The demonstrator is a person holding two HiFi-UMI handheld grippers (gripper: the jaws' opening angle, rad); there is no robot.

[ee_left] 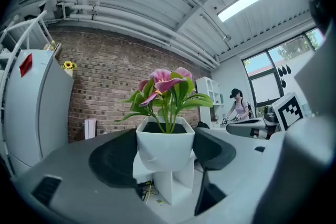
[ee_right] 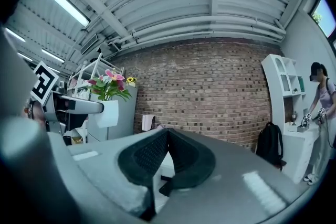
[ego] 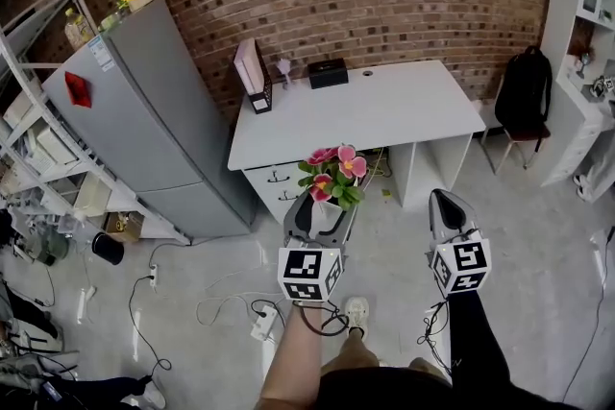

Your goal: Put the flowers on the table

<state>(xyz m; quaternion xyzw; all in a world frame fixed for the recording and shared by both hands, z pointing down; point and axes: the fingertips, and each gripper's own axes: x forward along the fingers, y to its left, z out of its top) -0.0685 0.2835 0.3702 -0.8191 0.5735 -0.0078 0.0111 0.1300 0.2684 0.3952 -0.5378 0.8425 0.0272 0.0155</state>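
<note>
Left gripper view shows the pink flowers with green leaves (ee_left: 167, 84) standing upright in a white square pot (ee_left: 165, 148), dark soil at its rim. In the head view they are up in the air just off the front edge of the white table (ego: 384, 110), over the grey floor, not resting on anything. A black box (ego: 328, 72) and a pink-and-white upright holder (ego: 253, 72) sit along the table's back edge. A grey refrigerator (ego: 144, 120) stands past its left end, and a black backpack (ego: 524, 91) past its right. My left gripper (ego: 322, 209) has its jaws clamped against the pot's two sides. My right gripper (ee_right: 167, 136) hangs beside it, jaws pressed together and empty.
</note>
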